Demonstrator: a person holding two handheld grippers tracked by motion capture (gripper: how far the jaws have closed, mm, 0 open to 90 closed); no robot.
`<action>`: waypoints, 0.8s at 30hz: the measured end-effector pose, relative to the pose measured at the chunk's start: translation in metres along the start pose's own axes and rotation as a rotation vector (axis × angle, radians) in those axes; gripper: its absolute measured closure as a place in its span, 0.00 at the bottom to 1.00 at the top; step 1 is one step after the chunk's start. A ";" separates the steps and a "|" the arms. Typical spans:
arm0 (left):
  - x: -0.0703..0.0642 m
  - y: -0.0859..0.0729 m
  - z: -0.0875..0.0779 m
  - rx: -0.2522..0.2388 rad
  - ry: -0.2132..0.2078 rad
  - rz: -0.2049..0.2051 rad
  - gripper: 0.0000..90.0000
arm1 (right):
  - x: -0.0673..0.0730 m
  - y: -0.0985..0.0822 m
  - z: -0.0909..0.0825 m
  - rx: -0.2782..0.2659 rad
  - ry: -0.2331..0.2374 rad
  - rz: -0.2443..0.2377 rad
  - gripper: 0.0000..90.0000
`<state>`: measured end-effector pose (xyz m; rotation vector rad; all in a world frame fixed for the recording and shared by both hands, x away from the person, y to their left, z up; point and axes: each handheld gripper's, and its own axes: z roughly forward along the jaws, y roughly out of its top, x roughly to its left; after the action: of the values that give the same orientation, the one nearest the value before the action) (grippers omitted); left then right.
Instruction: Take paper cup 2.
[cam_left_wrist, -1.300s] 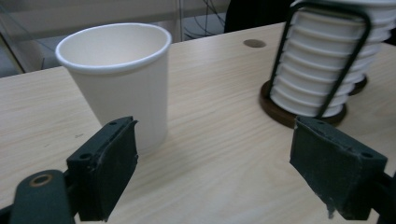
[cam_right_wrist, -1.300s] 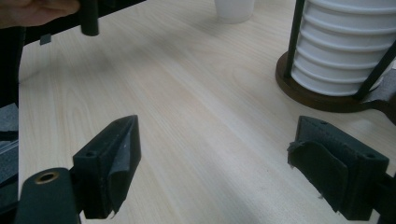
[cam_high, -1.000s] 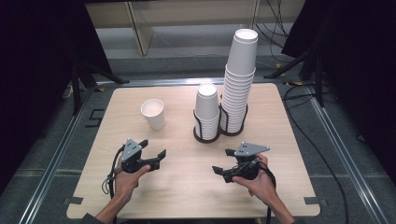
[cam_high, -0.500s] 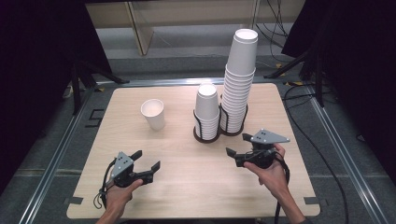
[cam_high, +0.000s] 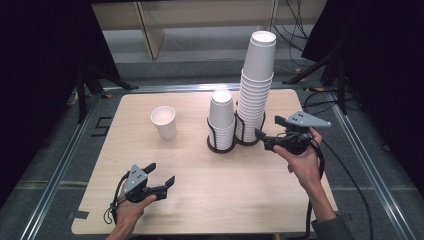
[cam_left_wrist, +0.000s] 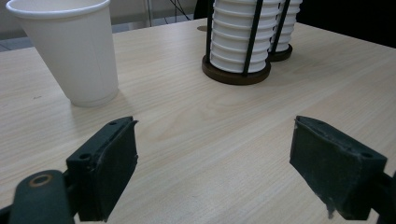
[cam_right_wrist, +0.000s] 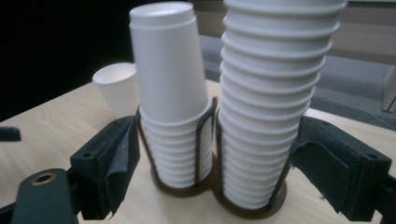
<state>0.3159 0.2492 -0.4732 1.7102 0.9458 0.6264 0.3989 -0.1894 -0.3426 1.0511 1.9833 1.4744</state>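
A single white paper cup (cam_high: 164, 121) stands upright on the wooden table (cam_high: 235, 200), left of centre. A short stack of upturned white cups (cam_high: 221, 117) and a tall stack (cam_high: 256, 90) sit side by side in black wire holders. My left gripper (cam_high: 161, 174) hovers low near the front left, open, with nothing between its jaws. In the left gripper view (cam_left_wrist: 217, 163) the single cup (cam_left_wrist: 70, 51) and the short stack (cam_left_wrist: 240, 37) lie ahead. My right gripper (cam_high: 266, 126) is raised just right of the tall stack and open. The right gripper view (cam_right_wrist: 217, 140) faces both the short stack (cam_right_wrist: 168, 93) and the tall stack (cam_right_wrist: 275, 93).
Metal rails (cam_high: 65, 165) run along the table's sides. A cable (cam_high: 350, 175) trails from the right gripper over the right edge. Black stands and curtains surround the table, and a wooden frame (cam_high: 150, 30) stands behind it.
The right gripper has risen and moved away from the front edge to beside the tall stack. The left gripper has shifted slightly toward the front edge and lower.
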 end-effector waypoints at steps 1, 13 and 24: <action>0.001 -0.001 0.001 -0.007 -0.006 0.004 0.16 | -0.002 0.005 0.000 0.005 -0.011 -0.005 0.17; 0.001 -0.001 0.001 -0.001 -0.004 0.004 0.16 | -0.021 0.060 0.002 -0.064 -0.037 0.007 0.17; -0.001 0.000 0.001 0.005 -0.007 0.004 0.16 | -0.029 0.105 0.012 -0.102 -0.039 0.001 0.17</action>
<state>0.3162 0.2484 -0.4738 1.7177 0.9396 0.6204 0.4575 -0.1903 -0.2504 1.0296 1.8604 1.5267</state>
